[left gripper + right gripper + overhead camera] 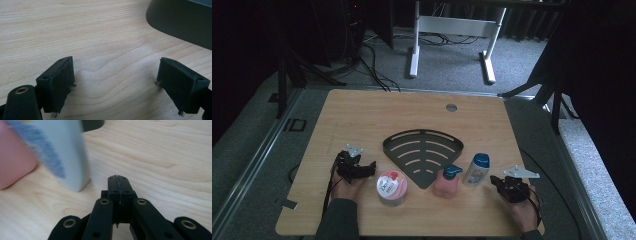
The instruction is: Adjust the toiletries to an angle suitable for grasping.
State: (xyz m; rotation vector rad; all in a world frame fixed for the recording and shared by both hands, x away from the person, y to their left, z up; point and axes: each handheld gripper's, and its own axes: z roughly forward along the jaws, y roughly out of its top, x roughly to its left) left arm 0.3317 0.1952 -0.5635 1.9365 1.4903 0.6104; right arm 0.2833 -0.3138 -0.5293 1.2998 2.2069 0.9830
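Observation:
A black fan-shaped slotted rack (423, 152) lies on the wooden table (362, 115). In front of it stand a clear jar with a pink lid (391, 188), a pink pump bottle (447, 181) and a white bottle with a blue cap (476, 169). My left gripper (371, 166) rests left of the jar, jaws wide open over bare wood (112, 75), the rack's dark rim (180, 22) ahead on the right. My right gripper (493, 180) sits just right of the white bottle. Its jaws are pressed together (118, 180) with nothing between them; the white bottle (67, 152) and pink bottle (12, 162) stand to its left.
A round grommet hole (451, 107) marks the table's far side. Beyond the table, a white desk frame (452, 30) stands on grey carpet with cables. A person's hands and sleeve come in at the table's front edge.

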